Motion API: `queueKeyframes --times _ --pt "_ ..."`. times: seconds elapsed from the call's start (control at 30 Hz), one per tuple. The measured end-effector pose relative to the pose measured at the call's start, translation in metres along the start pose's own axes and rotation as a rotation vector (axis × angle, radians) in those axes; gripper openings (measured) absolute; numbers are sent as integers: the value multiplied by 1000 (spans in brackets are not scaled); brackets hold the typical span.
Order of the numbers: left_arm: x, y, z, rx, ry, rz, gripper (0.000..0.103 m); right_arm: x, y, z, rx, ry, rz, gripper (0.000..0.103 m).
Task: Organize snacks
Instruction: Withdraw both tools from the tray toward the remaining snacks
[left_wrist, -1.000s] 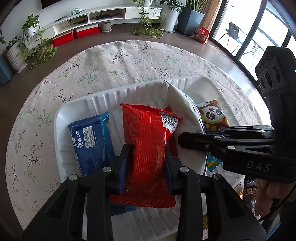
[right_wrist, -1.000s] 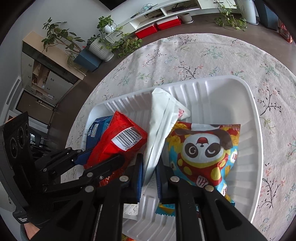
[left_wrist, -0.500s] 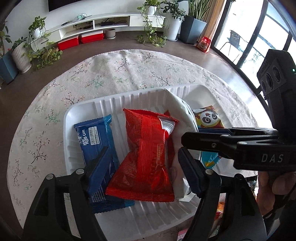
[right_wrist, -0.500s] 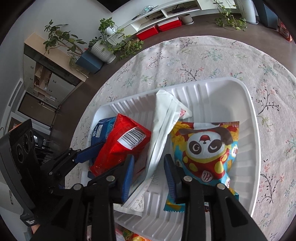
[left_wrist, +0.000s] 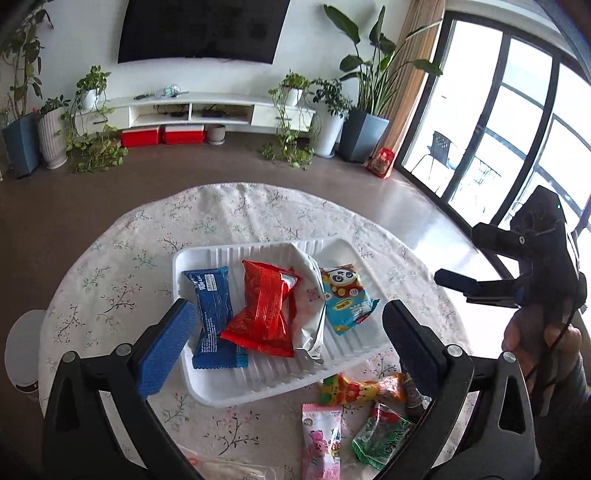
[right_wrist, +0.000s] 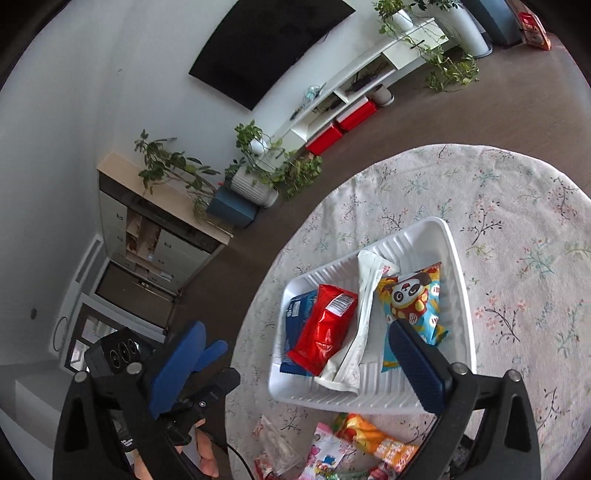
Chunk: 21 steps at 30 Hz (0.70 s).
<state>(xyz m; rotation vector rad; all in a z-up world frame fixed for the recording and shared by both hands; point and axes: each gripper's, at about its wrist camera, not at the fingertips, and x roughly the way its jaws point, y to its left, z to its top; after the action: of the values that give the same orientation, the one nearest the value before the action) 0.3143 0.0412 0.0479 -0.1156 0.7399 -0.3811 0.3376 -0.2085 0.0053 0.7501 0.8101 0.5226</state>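
A white tray (left_wrist: 266, 387) (right_wrist: 461, 280) sits on the round floral table. In it lie a blue packet (left_wrist: 214, 317) (right_wrist: 295, 317), a red packet (left_wrist: 264, 310) (right_wrist: 325, 328), a white packet (left_wrist: 308, 314) (right_wrist: 360, 325) and a panda packet (left_wrist: 345, 297) (right_wrist: 410, 299), side by side. My left gripper (left_wrist: 288, 339) is open and empty, raised above the tray's near edge. My right gripper (right_wrist: 299, 369) is open and empty, raised above the tray's near left; it also shows in the left wrist view (left_wrist: 517, 266) at the right.
Several loose snack packets lie on the table in front of the tray: an orange one (left_wrist: 362, 387) (right_wrist: 376, 439), a pink one (left_wrist: 321, 439) (right_wrist: 327, 454), a green one (left_wrist: 382, 435). The floral tablecloth (left_wrist: 122, 280) (right_wrist: 517, 206) surrounds the tray. Floor, plants and a TV bench lie beyond.
Both grippers have opened wide, let go of the red and white packets, and pulled up and back from the tray. The packets now lie flat in the tray.
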Motion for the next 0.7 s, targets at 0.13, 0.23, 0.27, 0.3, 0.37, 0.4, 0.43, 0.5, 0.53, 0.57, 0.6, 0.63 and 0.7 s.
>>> queueKeyframes --times 0.13,0.23,0.27,0.3,0.37,0.4,0.43,0.5,0.53,0.57,0.6,0.63,0.7 --pt "-45 -6 -20 21 -63 44 103 -36 -1 -28 -1 -23 25 103" --pt "-70 -5 -41 -13 -59 32 103 -58 -5 -53 2 -30 26 103" --pt "-75 -3 -49 -27 -37 27 103 -64 -7 -61 1 -30 25 103" --pt "-79 -1 -59 -44 -17 23 103 -71 -9 -70 2 -31 25 103" --pt "-84 5 -81 -93 -1 19 103 -81 -14 -89 3 -33 18 103" --pt "-86 8 -92 -120 10 14 103 -84 -16 -99 0 -35 6 103" --pt "-88 10 -105 -143 24 10 103 -88 -19 -108 -7 -36 -9 103" --pt "-91 13 -130 -175 46 25 103 -95 -22 -124 -26 -41 -44 103" --pt "-91 13 -141 -181 52 41 103 -99 -25 -132 -30 -42 -58 103" --pt "-92 12 -152 -184 58 61 103 -102 -28 -139 -27 -38 -71 103" --pt "-93 11 -161 -186 61 81 103 -104 -31 -146 -20 -31 -84 103" --pt "-91 10 -169 -187 65 97 103 -105 -34 -152 -12 -25 -97 103" --pt "-87 3 -181 -167 82 114 103 -105 -40 -163 -4 -17 -128 103"
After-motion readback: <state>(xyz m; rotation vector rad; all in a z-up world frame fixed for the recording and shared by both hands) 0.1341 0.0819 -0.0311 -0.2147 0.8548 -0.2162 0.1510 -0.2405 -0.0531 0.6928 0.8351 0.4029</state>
